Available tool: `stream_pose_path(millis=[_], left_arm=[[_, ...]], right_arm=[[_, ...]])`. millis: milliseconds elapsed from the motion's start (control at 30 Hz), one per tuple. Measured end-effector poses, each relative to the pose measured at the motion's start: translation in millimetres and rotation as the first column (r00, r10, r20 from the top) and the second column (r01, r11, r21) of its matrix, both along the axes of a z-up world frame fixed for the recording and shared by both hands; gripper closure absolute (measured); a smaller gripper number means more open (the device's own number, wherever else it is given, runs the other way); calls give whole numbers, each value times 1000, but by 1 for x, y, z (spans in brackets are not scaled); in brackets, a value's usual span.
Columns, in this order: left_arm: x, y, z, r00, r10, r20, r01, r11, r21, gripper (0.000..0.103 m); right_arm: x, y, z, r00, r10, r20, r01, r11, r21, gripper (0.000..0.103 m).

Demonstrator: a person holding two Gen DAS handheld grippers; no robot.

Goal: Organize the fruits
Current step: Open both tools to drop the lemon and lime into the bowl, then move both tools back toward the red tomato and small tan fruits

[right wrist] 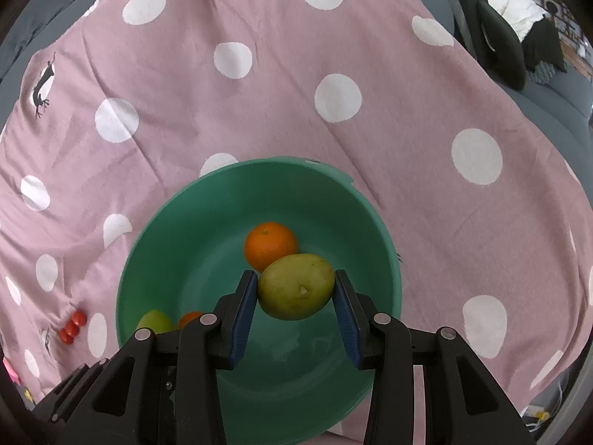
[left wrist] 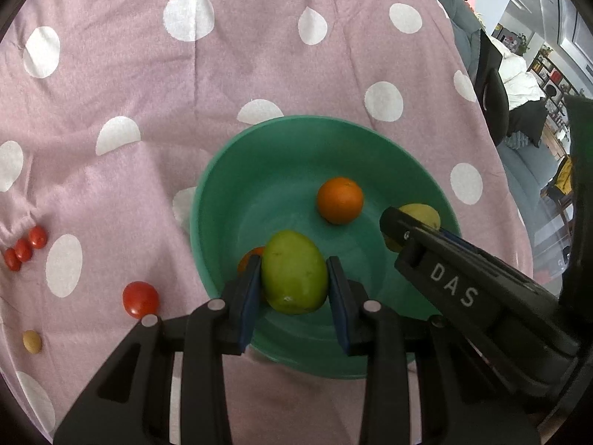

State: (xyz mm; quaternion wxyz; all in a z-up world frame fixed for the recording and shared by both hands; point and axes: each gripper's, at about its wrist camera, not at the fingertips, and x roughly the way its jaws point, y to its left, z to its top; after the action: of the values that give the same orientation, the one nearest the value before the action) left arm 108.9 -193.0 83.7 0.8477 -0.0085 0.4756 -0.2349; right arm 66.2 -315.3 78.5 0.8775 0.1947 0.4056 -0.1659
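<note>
Two grippers over a green bowl (left wrist: 207,200) on a pink, white-dotted cloth (left wrist: 148,85). Left gripper (left wrist: 292,289) with a green mango (left wrist: 294,272) between its blue pads; left pad touching the fruit, right pad just beside it with a thin gap showing, so hard to say whether clenched or just let go. Mango low inside the bowl, near the front wall, apparently touching or nearly touching the bottom. Right gripper (right wrist: 296,298) with a yellow-green mango (right wrist: 296,286) between its pads, both sides seeming to touch, so judged grasped; fruit inside the bowl's rim, above its floor, just in front of an orange (right wrist: 270,244). Second orange fruit (left wrist: 249,261) partly hidden behind the left gripper's left finger.

Progress, as a judgement: well along but not finished. Two orange fruits already in the bowl, two mangoes at the point of delivery. Left on the cloth, to the left of the bowl: one larger tomato (left wrist: 141,299), a tight group of three small tomatoes (left wrist: 24,249), and a small yellowish round thing (left wrist: 32,341), kind not clear. Remaining work, probably: releasing both mangoes, then fetching the tomatoes, all well apart from the bowl on the left gripper's side.
</note>
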Motion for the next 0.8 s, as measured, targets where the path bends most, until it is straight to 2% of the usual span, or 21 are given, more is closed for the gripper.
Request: stream_pose_path(millis=[167, 300, 333, 400, 433, 533, 633, 800], left_arm=[[-6, 3, 8, 1000, -4, 25, 4, 1000, 4, 50], [-8, 11, 13, 1000, -3, 21, 3, 1000, -15, 49], [-10, 13, 15, 1000, -4, 21, 4, 1000, -20, 49], [-14, 19, 20, 999, 7, 32, -6, 1000, -23, 43], [-15, 22, 22, 999, 19, 38, -18, 1000, -19, 40], [-19, 41, 30, 996, 66, 58, -65, 998, -20, 40], [-19, 66, 31, 990, 137, 34, -136, 990, -30, 39], [-19, 110, 30, 957, 289, 0, -289, 957, -4, 39]], right_arm=[[0, 1, -1, 1000, 3, -9, -3, 1000, 0, 60], [-1, 2, 0, 1000, 4, -14, -4, 1000, -2, 59], [-1, 2, 0, 1000, 7, -12, -7, 1000, -5, 56], [-2, 4, 3, 1000, 13, 0, -13, 1000, -13, 52], [-2, 4, 4, 1000, 14, 6, -14, 1000, -13, 51], [-3, 6, 6, 1000, 19, 13, -18, 1000, -22, 51], [-2, 9, 8, 999, 36, 19, -35, 999, -23, 51], [-4, 24, 19, 993, 101, 54, -100, 995, -30, 51]])
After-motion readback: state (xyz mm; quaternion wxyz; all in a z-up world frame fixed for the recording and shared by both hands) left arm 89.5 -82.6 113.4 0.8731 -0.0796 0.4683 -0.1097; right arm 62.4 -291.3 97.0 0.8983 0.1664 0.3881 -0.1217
